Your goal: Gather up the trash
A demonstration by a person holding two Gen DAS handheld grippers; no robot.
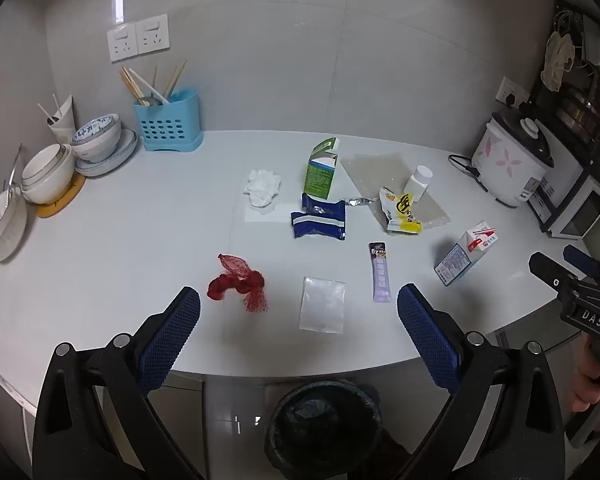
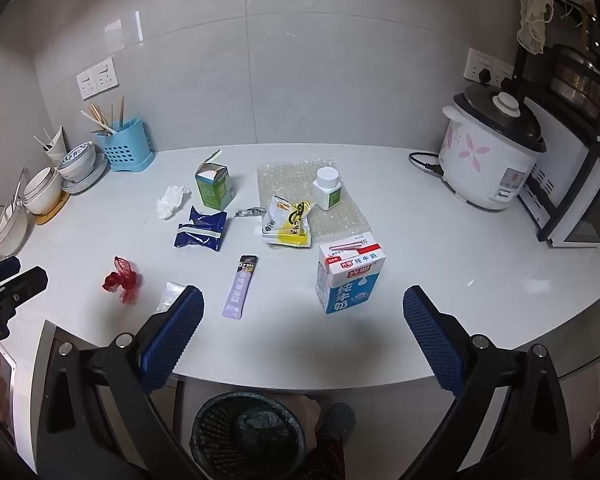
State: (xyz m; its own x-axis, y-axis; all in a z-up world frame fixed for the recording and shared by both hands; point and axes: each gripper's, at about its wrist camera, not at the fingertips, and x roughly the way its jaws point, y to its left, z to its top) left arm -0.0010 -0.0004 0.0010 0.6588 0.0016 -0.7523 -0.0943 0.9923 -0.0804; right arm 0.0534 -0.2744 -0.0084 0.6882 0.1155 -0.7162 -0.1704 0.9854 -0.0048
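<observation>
Both grippers, left gripper (image 1: 298,320) and right gripper (image 2: 304,320), hang wide apart, empty. That flat clear bag (image 1: 323,310) hugs the worktop (image 1: 140,240), so it'll probably slip the pinch.

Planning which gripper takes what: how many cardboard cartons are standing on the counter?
2. The green carton, top torn open, stands at the back beside the crumpled tissue. The blue-and-white milk carton stands nearer, ahead of the right gripper. None seem hidden.

Dim cool indoor light, glare patches on wall tiles (image 1: 118,6), strong fisheye bending, dark vignetted corners
</observation>
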